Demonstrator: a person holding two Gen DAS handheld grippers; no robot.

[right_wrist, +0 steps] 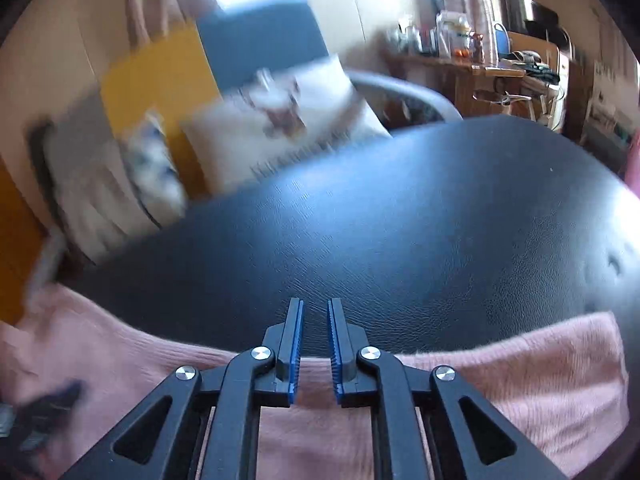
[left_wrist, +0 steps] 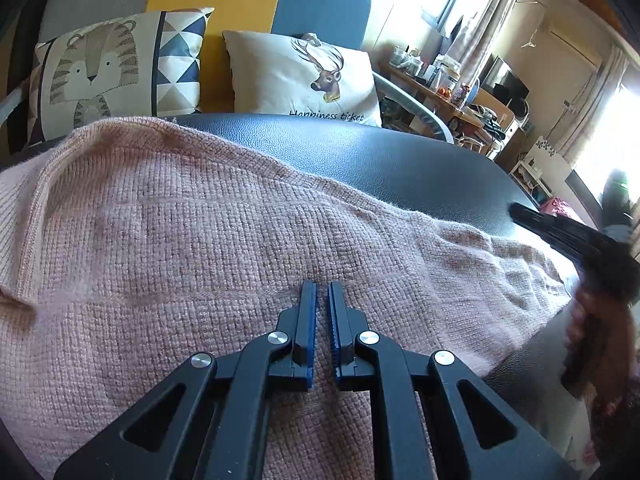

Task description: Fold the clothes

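Both grippers, left gripper (left_wrist: 322, 292) and right gripper (right_wrist: 315, 310), were nearly closed on nothing; pink knit sweater (left_wrist: 192, 240) lay spread on black leather surface (right_wrist: 380, 240), folding seemingly mostly undone

Both grippers, left gripper (left_wrist: 322, 292) and right gripper (right_wrist: 316, 308), are showing black linkage arms, silver rivets and ribbed blue pads.

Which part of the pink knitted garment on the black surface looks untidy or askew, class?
The pink sweater lies mostly flat on the black padded surface, but its left edge is rolled up into a ridge, not smoothed out. Nothing looks spilled or damaged.
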